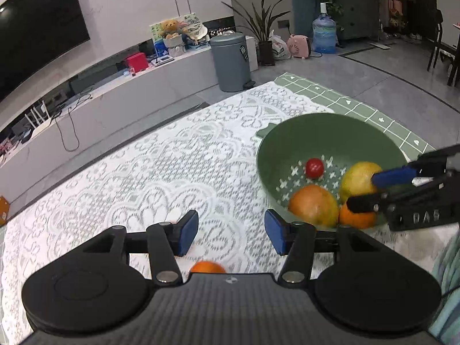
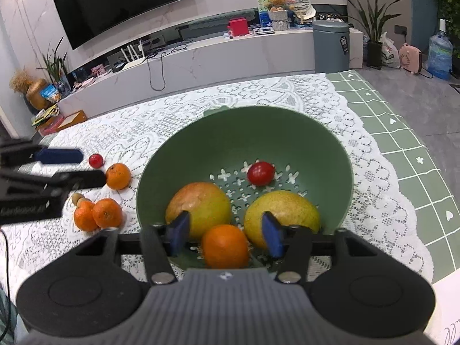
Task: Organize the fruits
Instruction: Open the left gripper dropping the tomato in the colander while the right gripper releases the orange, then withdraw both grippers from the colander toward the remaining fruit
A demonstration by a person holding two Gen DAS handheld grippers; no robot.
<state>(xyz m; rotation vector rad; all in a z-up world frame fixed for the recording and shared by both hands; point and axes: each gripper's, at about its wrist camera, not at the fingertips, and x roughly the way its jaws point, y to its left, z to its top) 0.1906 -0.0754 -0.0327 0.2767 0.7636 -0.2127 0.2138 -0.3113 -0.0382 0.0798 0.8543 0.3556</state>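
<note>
While the right gripper [image 2: 224,235] hangs jaws apart over an orange [image 2: 225,246] in the bowl [image 2: 330,149], the left gripper [image 1: 231,234], agape near the table's left edge, could nudge loose oranges [image 2: 99,214] off it.

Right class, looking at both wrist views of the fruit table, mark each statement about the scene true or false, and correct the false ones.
1. The green bowl holds two mangoes. True.
2. A small red fruit lies in the bowl. True.
3. All oranges are in the bowl. False: one orange is; three lie on the lace cloth.
4. The right gripper grips a mango. False: its jaws stand open, nothing held.
5. The left gripper holds an orange. False: it is empty.
</note>
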